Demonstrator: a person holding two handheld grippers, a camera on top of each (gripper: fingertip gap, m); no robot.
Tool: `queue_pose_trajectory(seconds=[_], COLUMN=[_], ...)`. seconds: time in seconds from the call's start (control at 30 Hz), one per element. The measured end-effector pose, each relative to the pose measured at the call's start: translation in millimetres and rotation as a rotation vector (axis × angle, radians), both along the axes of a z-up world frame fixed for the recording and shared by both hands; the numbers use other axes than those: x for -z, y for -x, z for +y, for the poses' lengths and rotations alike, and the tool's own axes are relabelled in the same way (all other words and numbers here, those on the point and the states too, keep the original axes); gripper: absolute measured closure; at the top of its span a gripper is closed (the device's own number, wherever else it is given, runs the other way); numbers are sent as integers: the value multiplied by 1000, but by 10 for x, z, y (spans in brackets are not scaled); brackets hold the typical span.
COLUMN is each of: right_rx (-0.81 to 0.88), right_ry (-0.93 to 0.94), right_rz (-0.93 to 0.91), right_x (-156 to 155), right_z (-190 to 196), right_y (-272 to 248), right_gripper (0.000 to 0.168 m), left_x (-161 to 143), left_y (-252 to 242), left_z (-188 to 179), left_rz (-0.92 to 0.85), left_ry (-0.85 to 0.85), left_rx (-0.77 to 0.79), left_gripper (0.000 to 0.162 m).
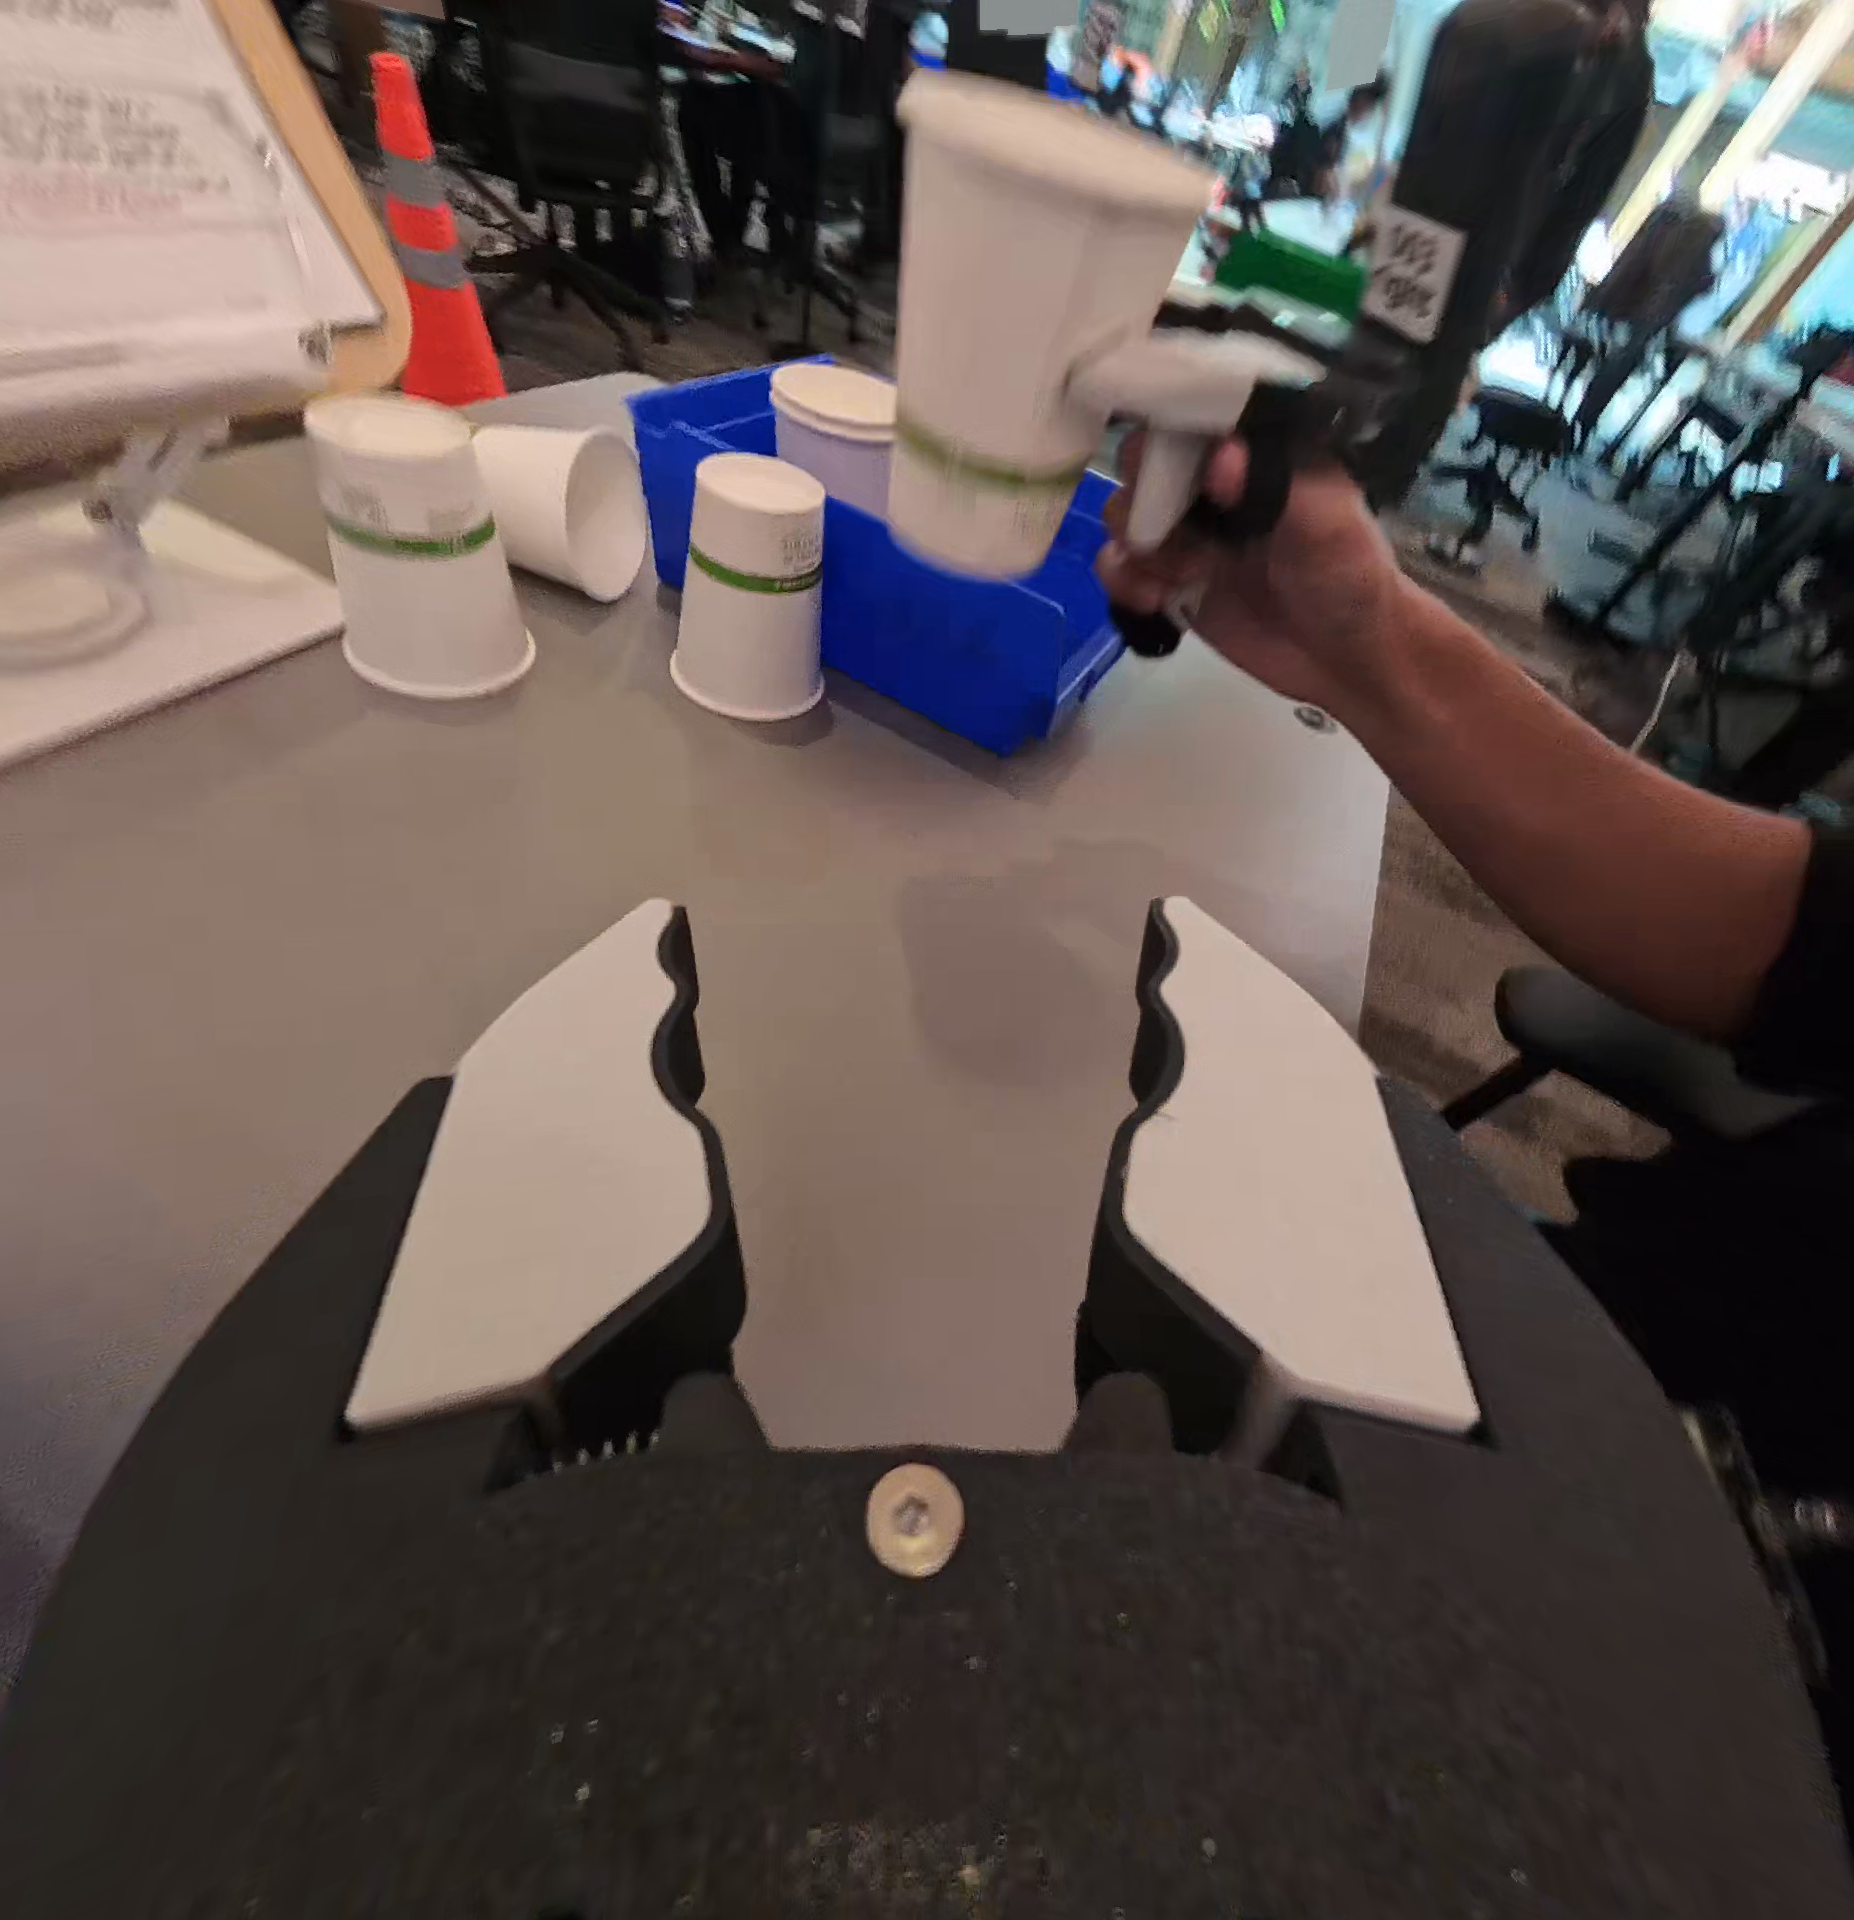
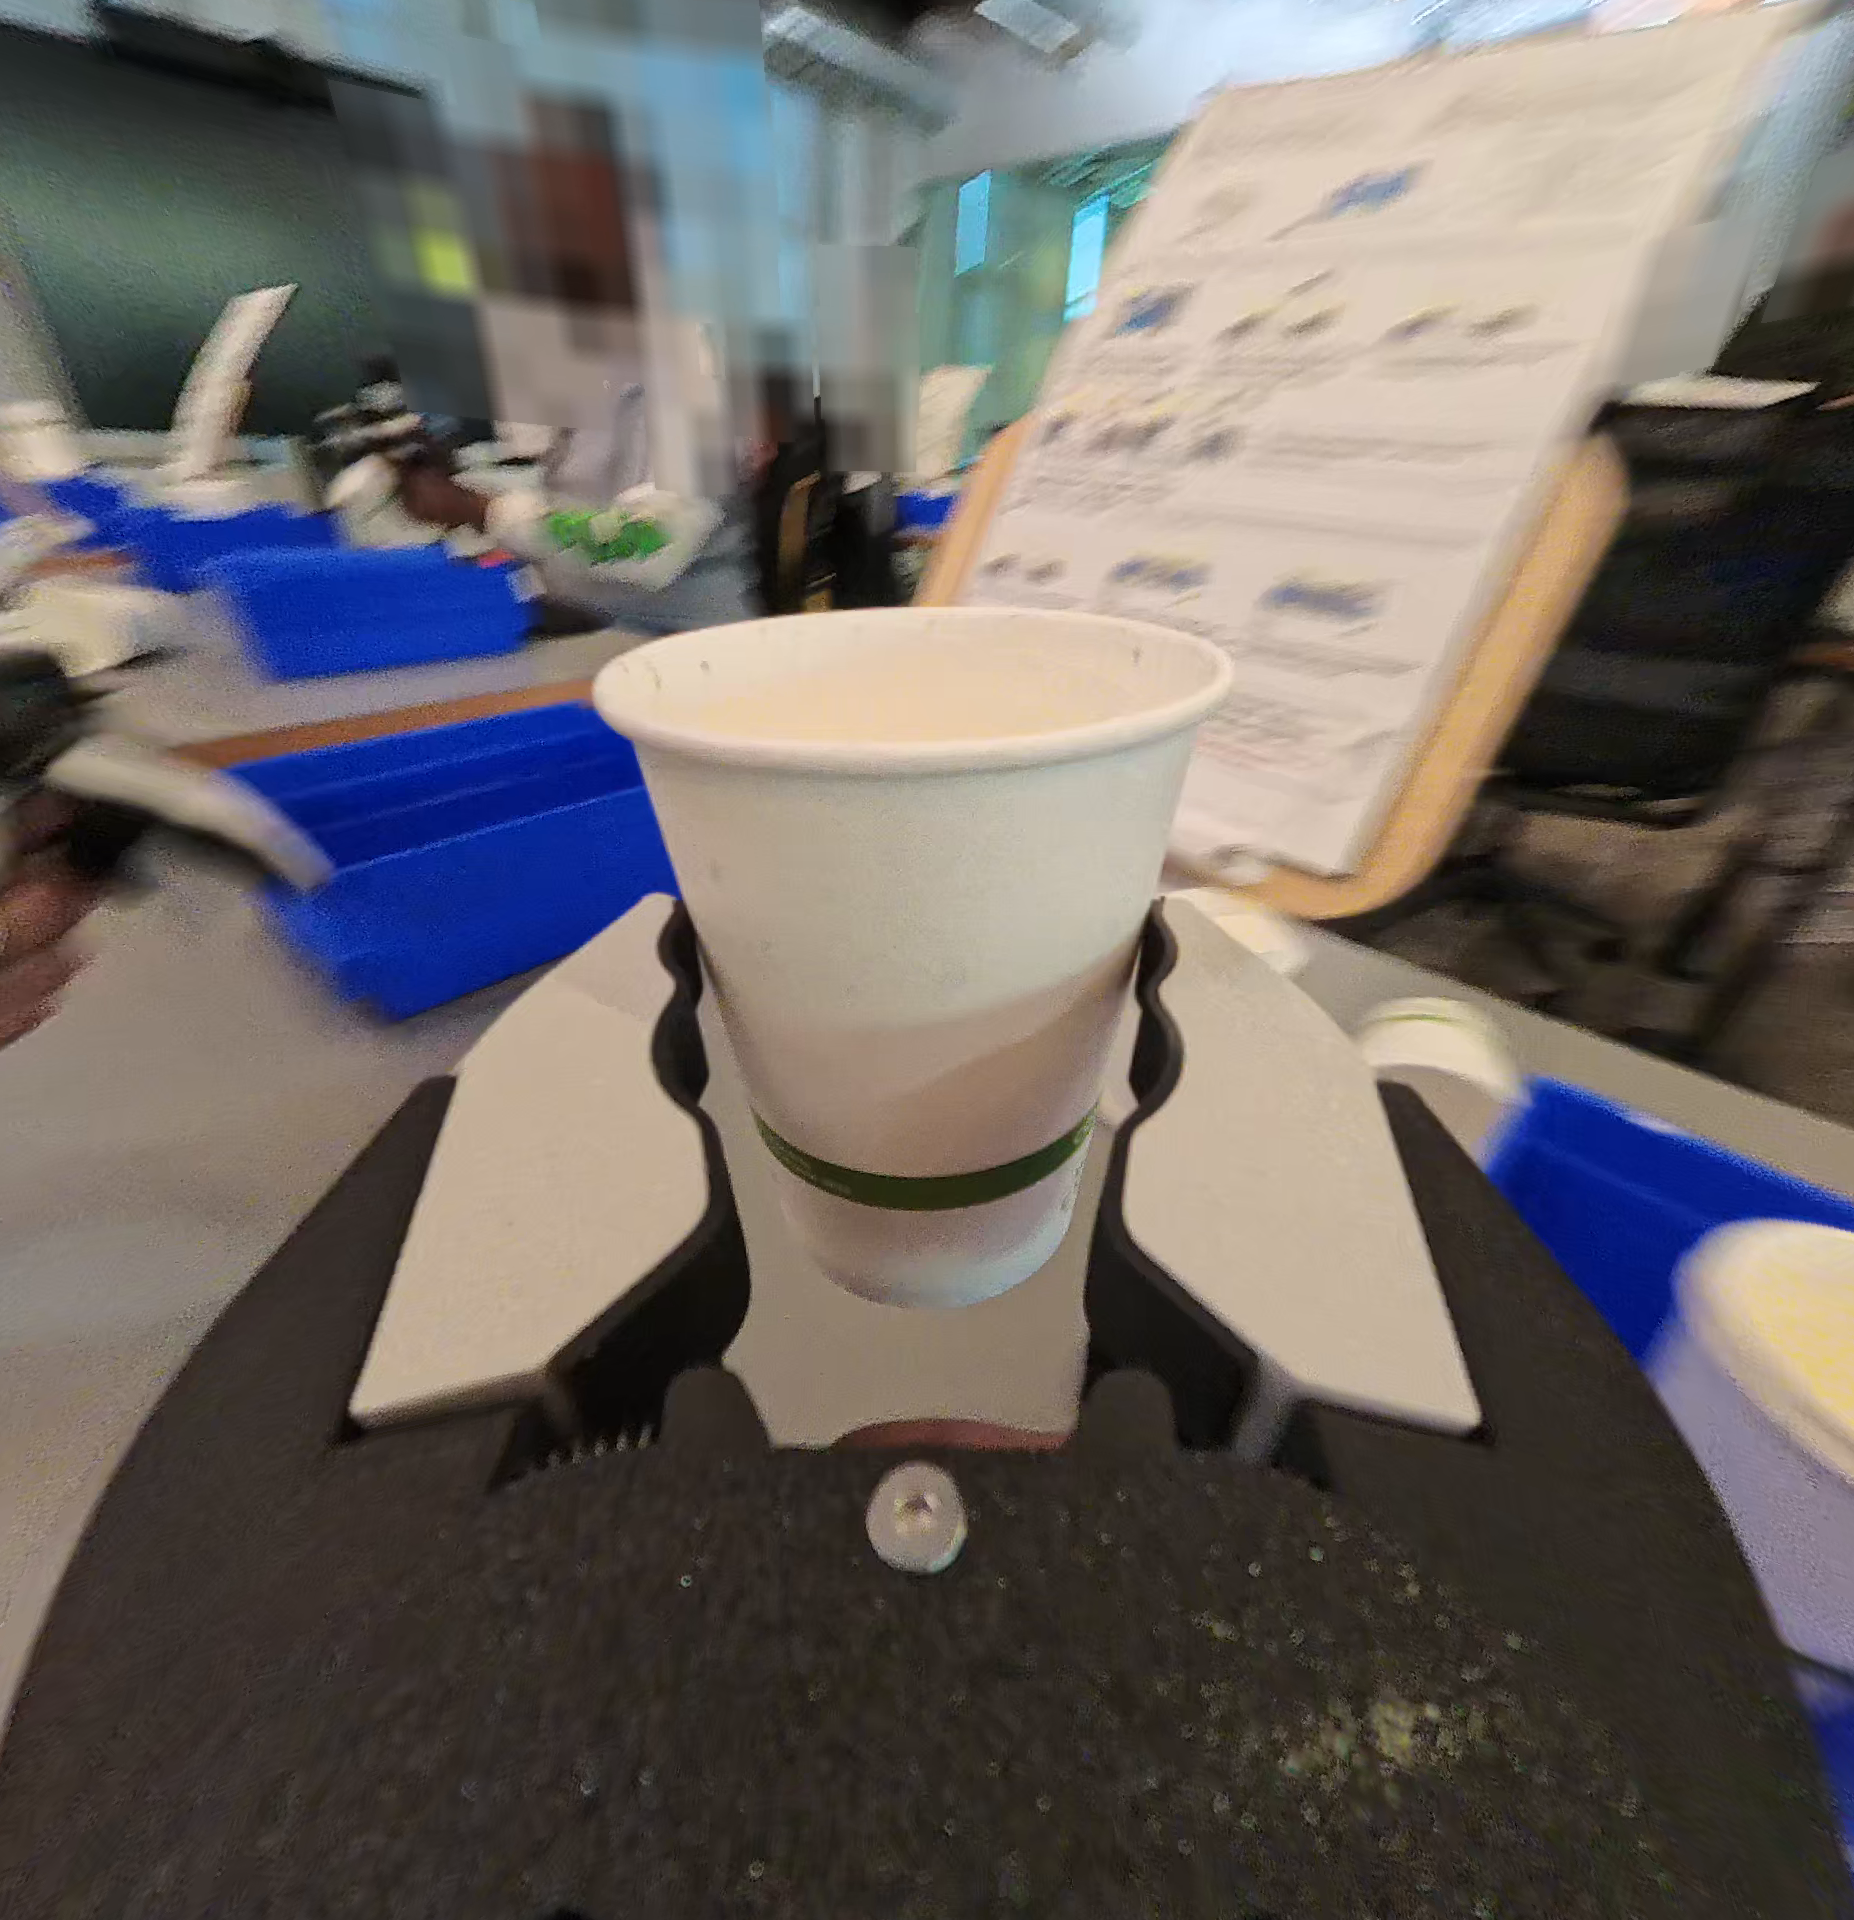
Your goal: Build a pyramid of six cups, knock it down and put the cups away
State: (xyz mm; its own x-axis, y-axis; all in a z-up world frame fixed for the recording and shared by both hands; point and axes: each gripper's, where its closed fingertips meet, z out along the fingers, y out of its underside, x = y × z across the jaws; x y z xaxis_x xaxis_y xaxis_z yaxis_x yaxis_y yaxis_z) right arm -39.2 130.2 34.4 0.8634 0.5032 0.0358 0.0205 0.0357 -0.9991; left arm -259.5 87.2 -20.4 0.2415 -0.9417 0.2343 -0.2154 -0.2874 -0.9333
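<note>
My right gripper (image 2: 918,914) is shut on a white paper cup with a green band (image 2: 918,883), held mouth up. In the left wrist view this cup (image 1: 1016,322) hangs slightly tilted above the blue bin (image 1: 954,634), gripped from the right. Another cup (image 1: 835,431) stands in the bin and also shows in the right wrist view (image 2: 1796,1403). Two cups stand upside down on the grey table (image 1: 424,551) (image 1: 751,592), and one lies on its side between them (image 1: 570,509). My left gripper (image 1: 918,914) is open and empty, low over the table.
A clipboard stand with papers (image 1: 144,187) sits at the table's left on a white board. An orange cone (image 1: 429,239) stands behind the table. The table's right edge (image 1: 1370,883) is near a person's arm (image 1: 1525,790). More blue bins (image 2: 455,862) lie farther off.
</note>
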Motion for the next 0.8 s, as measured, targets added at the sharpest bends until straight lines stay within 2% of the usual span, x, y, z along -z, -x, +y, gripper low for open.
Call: queue_pose_trajectory(seconds=[0.1, 0.2, 0.33, 0.43, 0.5, 0.57, 0.8], right_rx=[242, 411, 563, 600, 573, 572, 566], right_ry=[-80, -79, -15, 59, 128, 197, 367], right_rz=[42, 95, 93, 95, 107, 76, 32], right_x=[-265, -360, -150, 102, 272, 458, 888], right_z=[148, 394, 816, 1063, 1191, 1271, 1250], right_y=[-782, -1488, -2126, -2309, -2307, -2311, -2310], right_gripper=[88, 88, 88, 87, 88, 88, 87], left_x=[362, 566, 587, 579, 554, 556, 649], left_y=[-31, -77, -108, -116, -108, -111, -129], left_z=[-188, -345, -405, -377, -384, -407, -441], left_rz=[-63, -118, -157, -177, -198, -203, -161], left_ry=[91, 160, 181, 185, 181, 186, 187], left_rx=[-66, -81, -87, -120, -122, -110, -87], left_gripper=[82, 83, 85, 85, 95, 96, 94])
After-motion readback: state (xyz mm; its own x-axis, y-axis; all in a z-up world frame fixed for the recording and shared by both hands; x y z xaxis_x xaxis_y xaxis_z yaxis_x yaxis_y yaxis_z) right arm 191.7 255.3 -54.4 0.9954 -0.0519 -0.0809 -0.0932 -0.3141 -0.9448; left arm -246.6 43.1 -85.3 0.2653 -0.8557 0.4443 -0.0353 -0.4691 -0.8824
